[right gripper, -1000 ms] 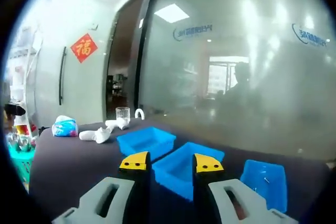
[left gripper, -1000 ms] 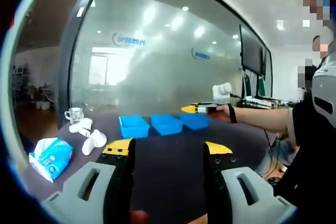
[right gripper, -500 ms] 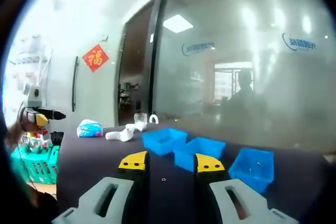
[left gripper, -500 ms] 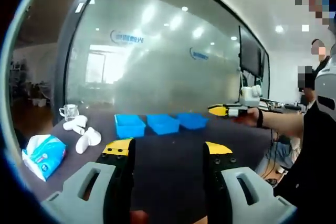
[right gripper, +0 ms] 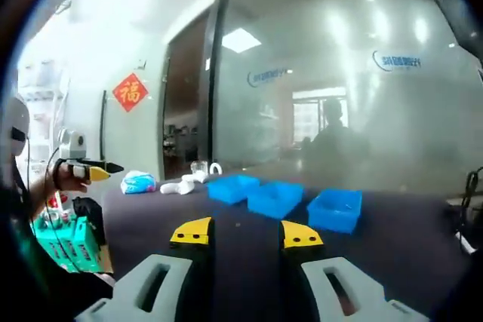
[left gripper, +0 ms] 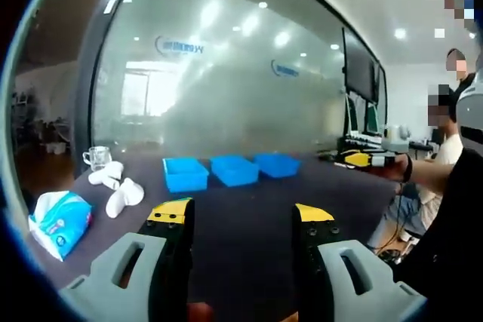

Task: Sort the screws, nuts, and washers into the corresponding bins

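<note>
Three blue bins stand in a row on the dark table: left bin, middle bin, right bin. In the right gripper view they are the left bin, middle bin and right bin; what lies in them is hidden. A tiny metal part lies on the table in front of them. My left gripper is open and empty, well short of the bins. My right gripper is open and empty too, and a hand holds it off the table's right end.
A tissue pack, white rolled objects and a glass cup sit at the table's left. A green basket stands beside the table. A glass wall rises behind the bins. A person stands at the right.
The right gripper has drawn back from over the bins to beyond the table's right end, so the bins look smaller in its view. The left gripper has barely moved.
</note>
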